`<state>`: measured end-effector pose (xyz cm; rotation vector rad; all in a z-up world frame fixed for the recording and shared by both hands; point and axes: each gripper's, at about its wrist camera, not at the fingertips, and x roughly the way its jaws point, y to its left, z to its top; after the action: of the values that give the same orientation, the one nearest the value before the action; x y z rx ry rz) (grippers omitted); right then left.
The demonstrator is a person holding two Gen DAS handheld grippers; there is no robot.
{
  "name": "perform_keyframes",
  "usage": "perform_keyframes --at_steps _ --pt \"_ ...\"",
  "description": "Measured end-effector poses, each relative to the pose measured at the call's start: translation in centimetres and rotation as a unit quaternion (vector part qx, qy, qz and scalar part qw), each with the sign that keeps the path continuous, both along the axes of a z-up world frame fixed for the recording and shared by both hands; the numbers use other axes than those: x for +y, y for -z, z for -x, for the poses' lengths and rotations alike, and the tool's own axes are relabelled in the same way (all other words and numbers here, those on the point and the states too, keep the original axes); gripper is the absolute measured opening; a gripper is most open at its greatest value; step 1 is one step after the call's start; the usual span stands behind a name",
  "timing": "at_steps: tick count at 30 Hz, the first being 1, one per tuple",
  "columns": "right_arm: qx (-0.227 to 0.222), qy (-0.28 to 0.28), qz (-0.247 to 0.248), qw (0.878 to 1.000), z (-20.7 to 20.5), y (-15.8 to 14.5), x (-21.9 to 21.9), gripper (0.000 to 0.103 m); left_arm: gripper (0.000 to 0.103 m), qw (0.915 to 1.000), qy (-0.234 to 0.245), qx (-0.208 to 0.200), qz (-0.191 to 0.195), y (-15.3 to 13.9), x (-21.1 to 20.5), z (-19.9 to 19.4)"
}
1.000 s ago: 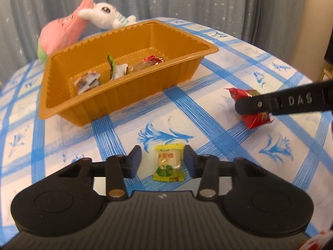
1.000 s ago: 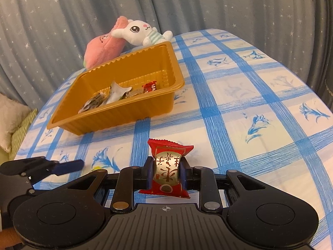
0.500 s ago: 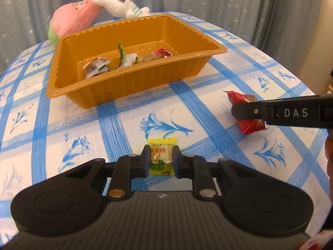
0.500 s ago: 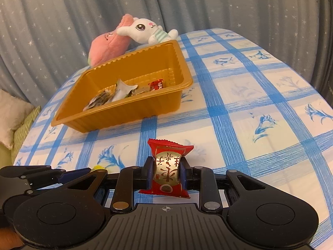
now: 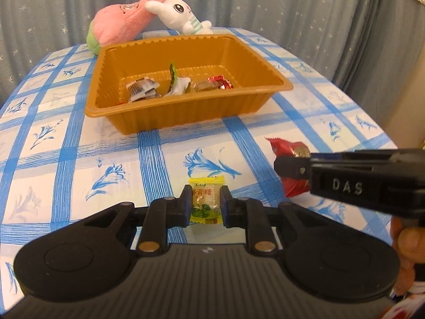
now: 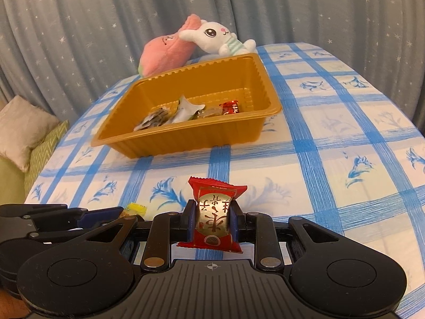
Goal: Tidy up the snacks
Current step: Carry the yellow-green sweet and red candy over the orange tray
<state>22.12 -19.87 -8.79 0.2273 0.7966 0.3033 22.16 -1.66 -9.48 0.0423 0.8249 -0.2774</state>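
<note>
A small yellow candy (image 5: pixel 205 203) with green print on its wrapper sits clamped between the two black fingers of the left gripper (image 5: pixel 205 207), pressed on both sides, with the blue-and-white checked tablecloth (image 5: pixel 66 159) showing beneath it. To its right, a red snack packet (image 6: pixel 213 216) with a gold panel and red characters is gripped upright in the right gripper (image 6: pixel 212 224), whose pads squeeze the packet's middle so that its crimped top and bottom edges flare out above and below the fingers. In the left wrist view that same red packet (image 5: pixel 289 156) pokes out past the side of the right gripper, whose black body bears the letters DAS, and part of a hand (image 5: pixel 406 250) shows at the right edge below it. In the right wrist view a yellow corner of the candy (image 6: pixel 136 208) peeks out beyond the left gripper at the lower left. Farther back on the table stands an orange-brown plastic tray (image 5: pixel 186 111) with ribbed walls, well apart from both grippers. Inside it lie several wrapped snacks: a grey-and-white one (image 5: pixel 142 89) at the left, a white-and-green one (image 5: pixel 176 83) standing partly on end in the middle, and a red one (image 5: pixel 220 82) at the right. Behind the tray, at the table's far edge, a pink plush toy (image 5: pixel 119 26) and a white plush rabbit (image 5: pixel 180 13) lean together in front of a grey curtain (image 5: pixel 265 0) dotted with small stars. A cushion (image 6: pixel 21 130) shows at the left of the right wrist view.
</note>
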Motion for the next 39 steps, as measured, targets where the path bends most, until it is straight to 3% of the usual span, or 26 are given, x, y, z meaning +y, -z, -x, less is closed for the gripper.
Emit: perform_keyframes --at_steps 20,39 --pt "-0.022 -0.013 0.01 1.0 -0.3 -1.8 -0.1 0.026 0.019 0.9992 -0.022 -0.029 0.016 -2.5 0.8 -0.4" --pt "-0.077 -0.015 0.023 0.997 -5.9 -6.8 -0.8 0.026 0.019 0.9941 -0.049 -0.089 0.036 -7.8 2.0 -6.3"
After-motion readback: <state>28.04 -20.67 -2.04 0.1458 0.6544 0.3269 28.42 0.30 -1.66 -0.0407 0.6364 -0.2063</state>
